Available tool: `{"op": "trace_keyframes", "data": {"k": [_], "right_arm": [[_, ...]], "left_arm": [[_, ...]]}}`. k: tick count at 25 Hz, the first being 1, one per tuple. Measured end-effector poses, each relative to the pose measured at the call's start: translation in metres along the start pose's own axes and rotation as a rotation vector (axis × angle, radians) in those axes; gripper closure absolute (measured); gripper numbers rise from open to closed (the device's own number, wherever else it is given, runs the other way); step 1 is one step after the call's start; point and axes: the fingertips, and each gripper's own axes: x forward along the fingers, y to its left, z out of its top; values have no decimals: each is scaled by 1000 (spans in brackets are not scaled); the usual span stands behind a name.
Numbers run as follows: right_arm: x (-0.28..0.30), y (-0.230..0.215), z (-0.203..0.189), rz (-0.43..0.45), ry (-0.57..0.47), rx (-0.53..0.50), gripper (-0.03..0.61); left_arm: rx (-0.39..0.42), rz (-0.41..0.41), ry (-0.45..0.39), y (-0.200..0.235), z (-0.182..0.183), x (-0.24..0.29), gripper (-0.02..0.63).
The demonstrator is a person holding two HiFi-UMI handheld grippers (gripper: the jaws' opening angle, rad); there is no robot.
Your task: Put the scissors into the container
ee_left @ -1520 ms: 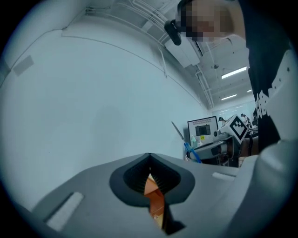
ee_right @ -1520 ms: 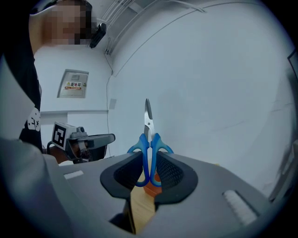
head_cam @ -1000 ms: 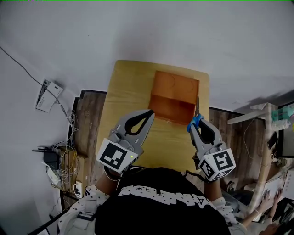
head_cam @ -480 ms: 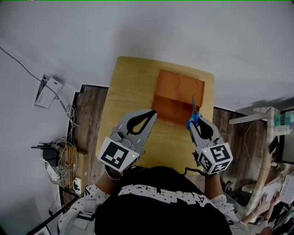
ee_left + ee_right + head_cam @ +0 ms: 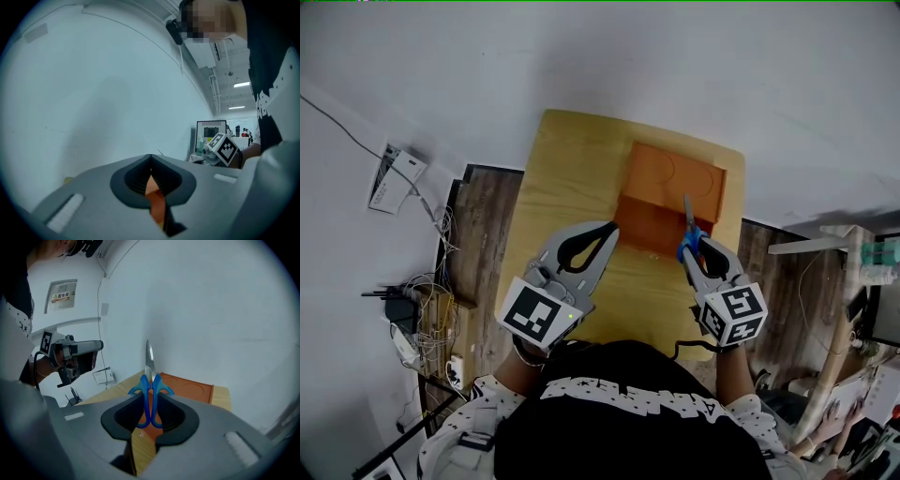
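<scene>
Blue-handled scissors (image 5: pixel 687 233) (image 5: pixel 149 380) stand blades-up in my right gripper (image 5: pixel 692 249) (image 5: pixel 150 401), which is shut on their handles. They hang over the near edge of the orange container (image 5: pixel 667 199) (image 5: pixel 190 389), an open tray on the wooden table (image 5: pixel 572 178). My left gripper (image 5: pixel 608 231) (image 5: pixel 149 164) is shut with nothing in it, just left of the container's near corner; a sliver of orange shows through its jaws.
The small table is bordered by a white wall behind and dark wood floor (image 5: pixel 480 244) at both sides. A white box (image 5: pixel 392 180), cables and a power strip (image 5: pixel 441 361) lie on the floor at the left. A pale stand (image 5: pixel 839 300) is at the right.
My right gripper has carried the scissors leftwards and forward, from beside the container's right edge to over its near part. The left gripper has stayed put.
</scene>
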Motion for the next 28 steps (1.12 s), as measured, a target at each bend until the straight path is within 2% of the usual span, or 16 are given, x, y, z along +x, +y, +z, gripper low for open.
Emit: {"op": "trace_keyframes", "data": {"k": [16,28], "right_arm": [[39,-8,-31,22,191,-152,472],[55,-13,-50,57,290,-218,472]], "left_arm": [[-8,31,21,22,-10,1,612],[-16,47,29,30,-13,-1,612]]}}
